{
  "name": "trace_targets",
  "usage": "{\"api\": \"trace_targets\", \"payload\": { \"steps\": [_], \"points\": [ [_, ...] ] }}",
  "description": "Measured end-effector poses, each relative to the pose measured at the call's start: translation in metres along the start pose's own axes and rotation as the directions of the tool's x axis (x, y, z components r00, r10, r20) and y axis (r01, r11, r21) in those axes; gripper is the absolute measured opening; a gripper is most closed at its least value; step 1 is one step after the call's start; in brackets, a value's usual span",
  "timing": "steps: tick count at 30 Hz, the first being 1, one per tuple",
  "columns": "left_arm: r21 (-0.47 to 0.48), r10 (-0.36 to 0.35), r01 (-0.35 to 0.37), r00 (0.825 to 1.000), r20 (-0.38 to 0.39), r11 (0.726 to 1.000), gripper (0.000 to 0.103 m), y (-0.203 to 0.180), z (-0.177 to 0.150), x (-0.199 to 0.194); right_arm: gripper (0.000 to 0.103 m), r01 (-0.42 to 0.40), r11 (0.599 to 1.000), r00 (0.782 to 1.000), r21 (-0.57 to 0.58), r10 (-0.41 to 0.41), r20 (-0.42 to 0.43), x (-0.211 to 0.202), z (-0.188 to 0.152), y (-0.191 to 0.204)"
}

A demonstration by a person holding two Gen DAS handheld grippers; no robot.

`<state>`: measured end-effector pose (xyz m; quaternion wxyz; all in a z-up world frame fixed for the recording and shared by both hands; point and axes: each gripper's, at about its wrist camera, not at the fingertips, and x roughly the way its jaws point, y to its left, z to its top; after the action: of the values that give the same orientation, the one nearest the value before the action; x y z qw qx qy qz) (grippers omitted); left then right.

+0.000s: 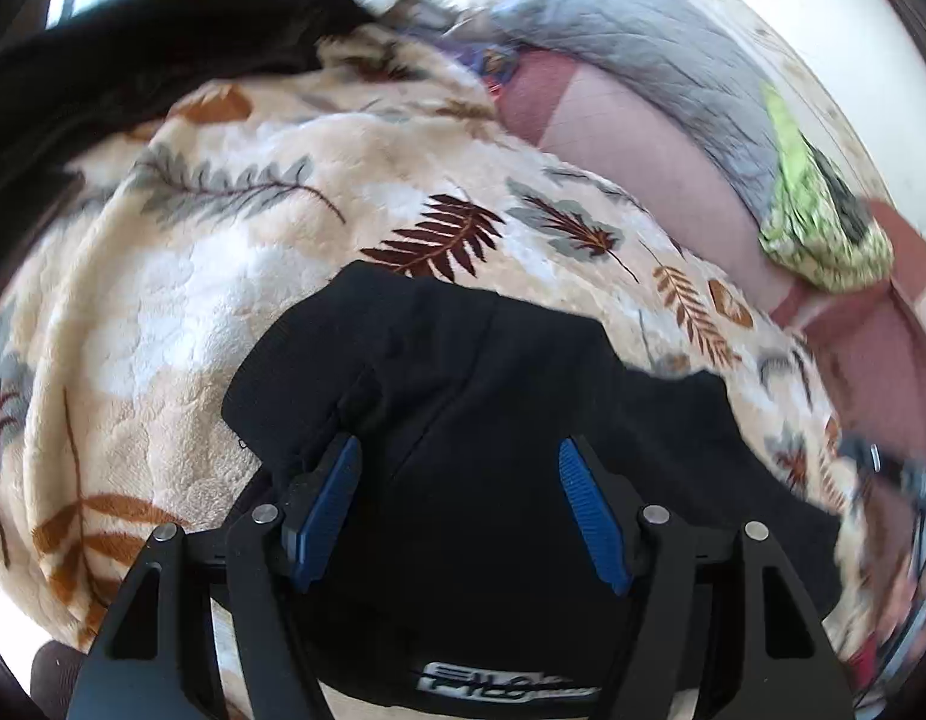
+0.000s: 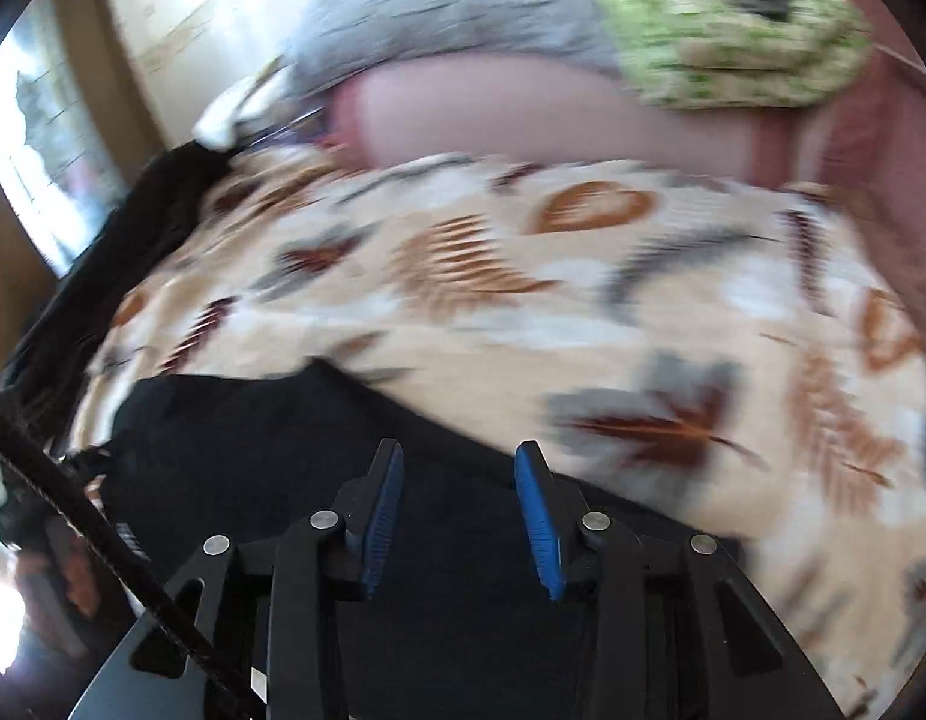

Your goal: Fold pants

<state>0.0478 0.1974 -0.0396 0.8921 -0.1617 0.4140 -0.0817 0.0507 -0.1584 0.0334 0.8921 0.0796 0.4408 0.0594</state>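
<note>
Nearest the lens, the left gripper (image 1: 459, 450) stands with its blue pads (image 1: 327, 510) spread wide above the black pants (image 1: 463, 372), gripping nothing; the cloth lies loose beneath and between them. The right gripper (image 2: 456, 456) is likewise parted, less widely, its pads clear of the same dark fabric under it.

The pants lie bunched on a cream fleece blanket (image 1: 234, 276) printed with brown, rust and grey leaves, at its near edge in both views. Another black garment (image 1: 132, 60) is heaped at the blanket's far left.

Past the blanket, a pink sheet (image 1: 655, 162) covers the bed. On it lie a grey quilted cover (image 1: 655, 42) and, beside that, a green patterned cloth (image 1: 823, 228). A pale wall (image 2: 180, 6) and a bright window (image 2: 42, 138) close the room; the right wrist view is heavily blurred.
</note>
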Motion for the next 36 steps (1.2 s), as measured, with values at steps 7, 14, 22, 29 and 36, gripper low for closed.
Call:
{"api": "trace_targets", "payload": {
  "steps": [7,14,22,29,36],
  "points": [
    [0.135,0.093,-0.100,0.994,0.061,0.986,0.071,-0.018,-0.013,0.005,0.042,-0.178,0.983,0.965,-0.048,0.165,-0.203,0.129,0.035,0.094],
    [0.109,0.053,-0.060,0.996,0.073,0.992,0.072,-0.014,-0.010,-0.002,0.044,0.207,0.973,0.947,-0.101,-0.225,-0.231,0.182,0.073,0.061],
    [-0.280,0.240,-0.146,0.910,0.339,0.949,0.087,0.061,0.001,-0.076,0.044,0.002,0.987,0.991,-0.159,-0.024,-0.131,0.106,0.079,0.127],
    [-0.581,0.308,-0.085,0.904,0.297,0.810,0.088,0.132,-0.006,-0.091,0.044,-0.288,0.922,0.944,-0.258,0.229,-0.236,0.106,0.034,0.238],
    [-0.601,0.292,-0.065,0.912,0.287,0.797,0.088,0.138,-0.007,-0.087,0.043,-0.387,0.836,0.908,-0.390,0.271,-0.320,0.121,-0.023,0.309]
  ]
}}
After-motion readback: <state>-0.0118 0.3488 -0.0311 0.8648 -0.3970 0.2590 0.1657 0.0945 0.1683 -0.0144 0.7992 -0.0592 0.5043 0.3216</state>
